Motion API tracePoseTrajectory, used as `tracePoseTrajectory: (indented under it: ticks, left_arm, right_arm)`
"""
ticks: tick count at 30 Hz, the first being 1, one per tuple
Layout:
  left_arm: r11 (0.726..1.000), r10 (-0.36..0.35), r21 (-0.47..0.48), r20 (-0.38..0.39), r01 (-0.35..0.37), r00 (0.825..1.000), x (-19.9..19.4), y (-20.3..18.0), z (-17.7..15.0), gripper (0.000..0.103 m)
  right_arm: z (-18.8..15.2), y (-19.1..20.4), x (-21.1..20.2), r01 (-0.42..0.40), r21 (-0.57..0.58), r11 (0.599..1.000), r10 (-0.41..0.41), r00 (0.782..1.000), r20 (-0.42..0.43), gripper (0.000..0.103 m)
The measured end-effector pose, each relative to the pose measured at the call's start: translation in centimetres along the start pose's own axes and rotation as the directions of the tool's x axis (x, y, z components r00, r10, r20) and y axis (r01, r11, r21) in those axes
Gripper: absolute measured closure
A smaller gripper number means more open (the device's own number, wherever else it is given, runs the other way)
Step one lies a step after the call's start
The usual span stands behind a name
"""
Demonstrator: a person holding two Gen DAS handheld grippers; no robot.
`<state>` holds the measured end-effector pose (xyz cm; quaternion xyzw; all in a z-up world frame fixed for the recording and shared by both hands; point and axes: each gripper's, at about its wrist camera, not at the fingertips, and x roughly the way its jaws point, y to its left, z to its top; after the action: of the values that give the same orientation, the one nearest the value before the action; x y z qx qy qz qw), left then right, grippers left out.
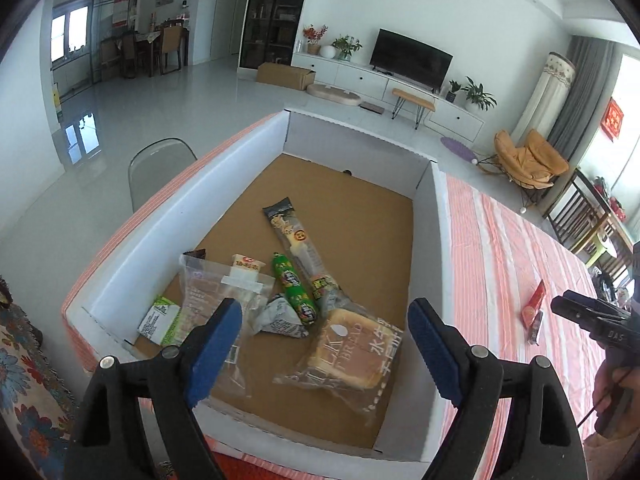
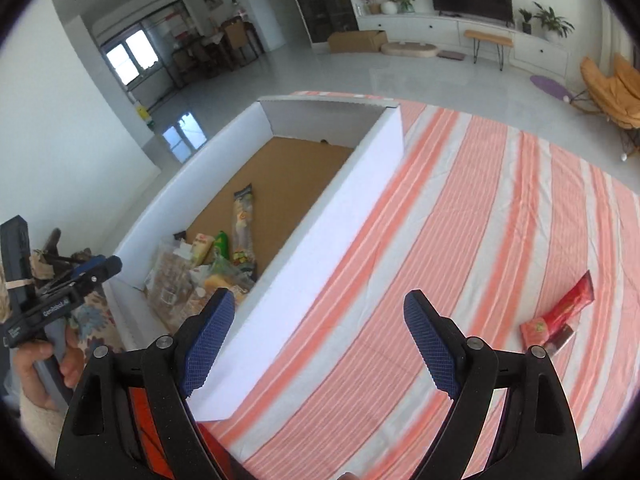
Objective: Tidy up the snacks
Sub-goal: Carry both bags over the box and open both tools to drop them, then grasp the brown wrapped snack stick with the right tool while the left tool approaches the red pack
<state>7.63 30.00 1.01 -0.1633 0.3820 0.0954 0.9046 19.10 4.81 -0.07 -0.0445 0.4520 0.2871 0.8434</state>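
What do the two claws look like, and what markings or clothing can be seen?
Each claw, left and right, has black plastic arms with silver rivets and blue textured pads. White lettering marks each claw's black body. A cream fuzzy sleeve shows at the left wrist.

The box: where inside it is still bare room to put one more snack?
The far half of the box, beyond the long stick pack, shows bare brown floor, as does the strip along its right wall. The near left corner is crowded with the bread pack and small packets.

White walls, glossy floor (image 1: 168, 92), TV (image 1: 411, 58) (off), daylit windows.
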Motion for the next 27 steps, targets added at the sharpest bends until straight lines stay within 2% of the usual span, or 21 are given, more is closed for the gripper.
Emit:
tracePoseTrajectory:
  ticks: [2, 5, 7, 11, 13, 15, 17, 22, 25, 27]
  left_arm:
    - [0.994, -0.085, 0.064, -0.005, 0.085, 0.996, 0.0, -4.0, -0.9, 0.011]
    - [0.967, -0.191, 0.163, -0.045, 0.196, 0.980, 0.8, -10.6, -2.9, 0.001]
    - [0.941, -0.233, 0.226, -0.101, 0.251, 0.967, 2.4, -15.2, -4.3, 0.001]
    - [0.911, -0.206, 0.322, -0.185, 0.257, 0.961, 7.2, -22.3, -8.3, 0.001]
    - [0.900, -0.179, 0.360, -0.210, 0.246, 0.961, 9.6, -24.7, -9.9, 0.001]
    - [0.890, -0.136, 0.406, -0.203, 0.210, 0.970, 11.7, -26.0, -10.8, 0.001]
    - [0.884, -0.101, 0.434, -0.185, 0.174, 0.977, 13.5, -26.3, -10.9, 0.001]
    - [0.893, -0.071, 0.432, -0.149, 0.129, 0.986, 16.2, -24.8, -10.0, 0.001]
    - [0.902, -0.035, 0.420, -0.165, 0.102, 0.986, 18.0, -23.7, -10.3, 0.001]
    - [0.914, -0.067, 0.384, -0.168, 0.128, 0.983, 18.0, -23.2, -9.9, 0.000]
  right_arm:
    - [-3.6, -5.4, -0.6, 0.144, 0.038, 0.989, -0.144, 0.989, 0.020, 0.014]
    - [-9.1, -12.8, -1.4, 0.363, 0.098, 0.927, -0.365, 0.931, 0.004, 0.014]
    - [-12.2, -16.7, -2.2, 0.430, 0.159, 0.889, -0.433, 0.901, -0.017, 0.014]
    - [-15.9, -20.6, -3.3, 0.463, 0.254, 0.849, -0.473, 0.881, -0.024, 0.014]
    - [-16.7, -21.4, -3.2, 0.448, 0.283, 0.848, -0.462, 0.887, -0.020, 0.014]
    - [-16.9, -21.4, -3.1, 0.429, 0.305, 0.850, -0.445, 0.895, -0.021, 0.014]
    - [-17.3, -21.3, -3.1, 0.415, 0.311, 0.855, -0.425, 0.904, -0.036, 0.014]
    - [-18.0, -20.8, -3.1, 0.423, 0.301, 0.855, -0.433, 0.901, -0.033, 0.014]
    - [-18.6, -20.6, -3.0, 0.429, 0.308, 0.849, -0.445, 0.895, -0.018, 0.011]
    - [-18.4, -20.7, -2.9, 0.428, 0.315, 0.847, -0.441, 0.897, -0.034, 0.010]
